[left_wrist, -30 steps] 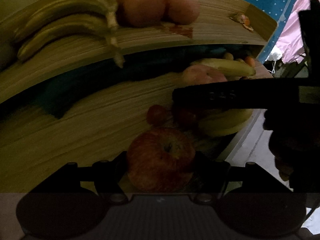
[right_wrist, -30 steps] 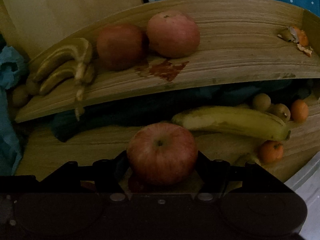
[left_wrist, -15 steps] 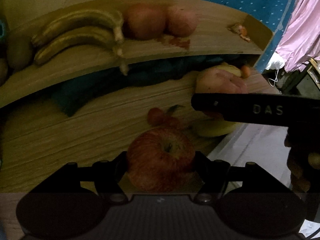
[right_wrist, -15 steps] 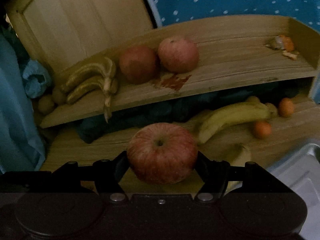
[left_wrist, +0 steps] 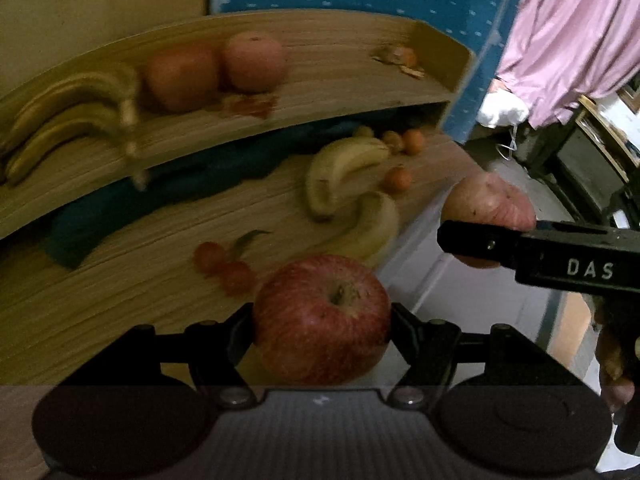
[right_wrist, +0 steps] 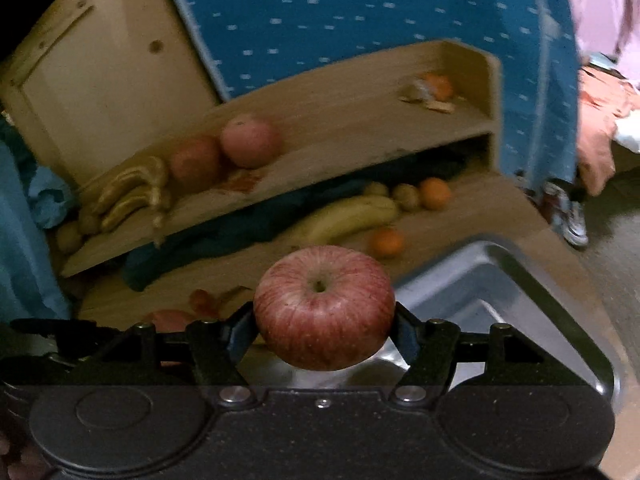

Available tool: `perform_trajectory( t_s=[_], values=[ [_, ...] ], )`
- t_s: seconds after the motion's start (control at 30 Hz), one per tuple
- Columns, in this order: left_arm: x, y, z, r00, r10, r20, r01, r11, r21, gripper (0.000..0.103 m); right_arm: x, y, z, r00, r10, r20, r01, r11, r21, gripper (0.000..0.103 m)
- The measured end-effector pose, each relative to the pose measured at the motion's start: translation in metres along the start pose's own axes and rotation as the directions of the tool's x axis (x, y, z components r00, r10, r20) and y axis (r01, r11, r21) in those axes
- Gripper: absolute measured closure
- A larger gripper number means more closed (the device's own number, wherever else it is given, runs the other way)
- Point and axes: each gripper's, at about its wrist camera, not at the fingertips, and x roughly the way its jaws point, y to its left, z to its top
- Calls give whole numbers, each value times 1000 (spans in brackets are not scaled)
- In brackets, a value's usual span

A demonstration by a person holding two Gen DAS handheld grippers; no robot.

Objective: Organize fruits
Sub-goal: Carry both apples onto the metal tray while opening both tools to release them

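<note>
Red apple (left_wrist: 322,320) with pale streaks, second red-streaked apple (right_wrist: 324,307), yellow bananas (left_wrist: 344,174), small orange fruits (right_wrist: 434,193), blue cloth (right_wrist: 360,12) with white dots, pink curtain (left_wrist: 572,32), tan wooden shelf (right_wrist: 360,128), grey metal tray (right_wrist: 500,280), black gripper (left_wrist: 322,344).

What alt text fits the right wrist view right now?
The right gripper clamps a red apple above a metal tray. Behind, a wooden shelf holds two apples and bananas.

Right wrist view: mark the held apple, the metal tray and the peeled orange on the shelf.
held apple (right_wrist: 324,308), right wrist view, front skin.
metal tray (right_wrist: 516,264), right wrist view, far rim.
peeled orange (right_wrist: 438,86), right wrist view, orange flesh.
</note>
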Motion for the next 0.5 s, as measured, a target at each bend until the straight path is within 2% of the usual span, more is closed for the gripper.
perform_trajectory(
  t_s=[0.23,0.5],
  values=[
    [19,-34,2,998,-33,-47,36,998,47,29,0,-33,-14,998,-35,-44,35,999,2,33],
    [40,-57,0,995,-25,-98,27,999,18,29,8,-58,-22,994,-29,-108,27,999,-19,33]
  ],
)
